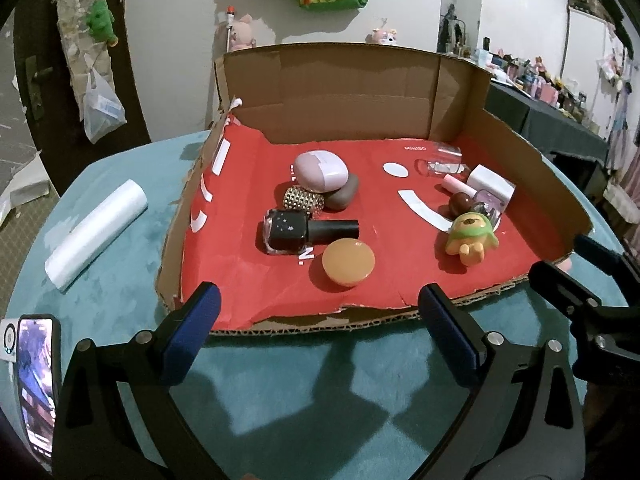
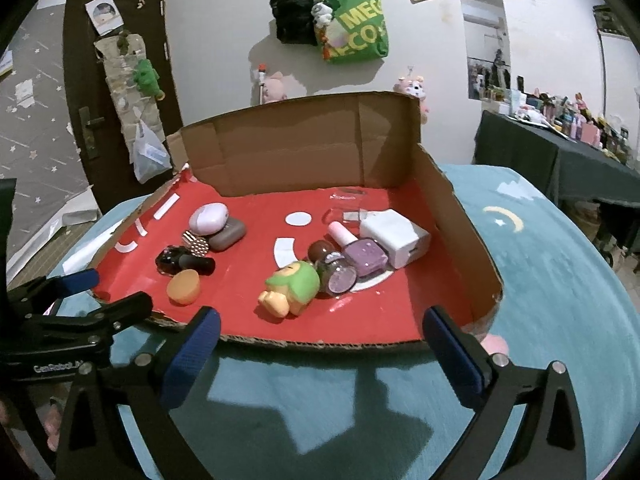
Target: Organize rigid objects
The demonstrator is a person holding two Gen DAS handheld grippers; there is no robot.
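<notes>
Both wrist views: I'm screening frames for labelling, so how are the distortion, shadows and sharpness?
Left wrist view: strong fisheye bend and dark corners; the cardboard tray bows, the open left gripper casts hard shadows on the teal cloth. Right wrist view: same bend, right gripper open, objects sharp, a glint on the purple nail polish bottle.

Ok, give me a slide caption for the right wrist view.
Open right claw hovers before a red-lined cardboard tray holding nail polish bottles, a white charger and a green-hooded toy figure.
</notes>
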